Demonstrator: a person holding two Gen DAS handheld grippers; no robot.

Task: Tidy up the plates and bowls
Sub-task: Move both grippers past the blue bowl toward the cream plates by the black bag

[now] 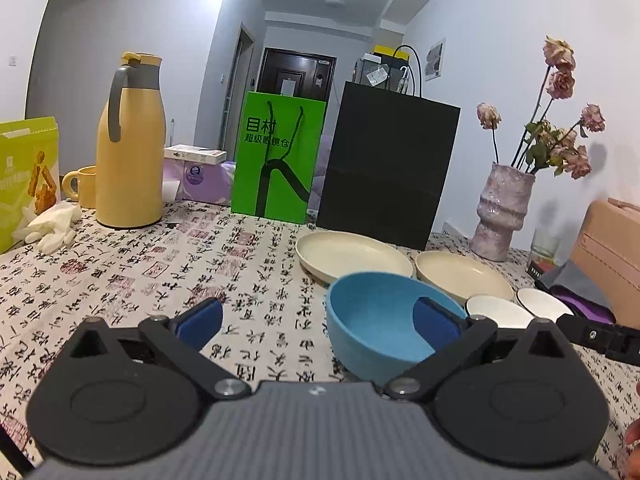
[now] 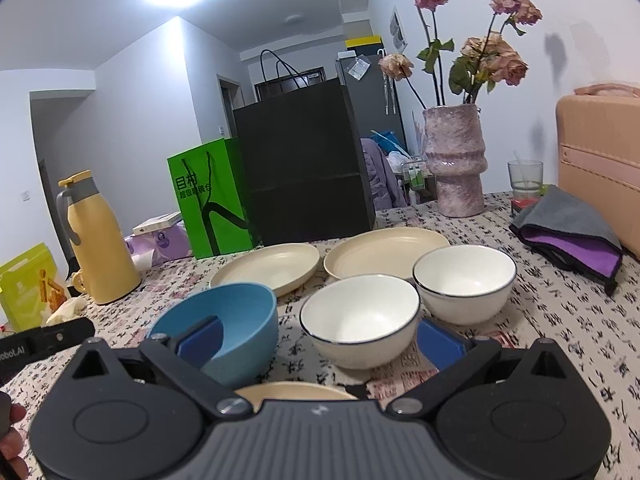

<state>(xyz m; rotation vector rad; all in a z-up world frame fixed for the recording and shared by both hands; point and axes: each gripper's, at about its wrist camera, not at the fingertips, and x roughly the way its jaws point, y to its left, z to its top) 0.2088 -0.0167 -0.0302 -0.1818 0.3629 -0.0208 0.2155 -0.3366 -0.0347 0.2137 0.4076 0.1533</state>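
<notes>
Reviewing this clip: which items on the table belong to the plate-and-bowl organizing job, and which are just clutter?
Job items:
blue bowl
two white bowls
two cream plates
cream dish edge under the right tool

Lying about:
yellow flask
green bag
black bag
vase of dried roses
grey-purple cloth
white gloves

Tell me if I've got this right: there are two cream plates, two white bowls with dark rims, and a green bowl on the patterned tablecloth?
Nearly. That bowl is blue, not green, as the right wrist view shows. The two cream plates and two white dark-rimmed bowls are as you say.
</notes>
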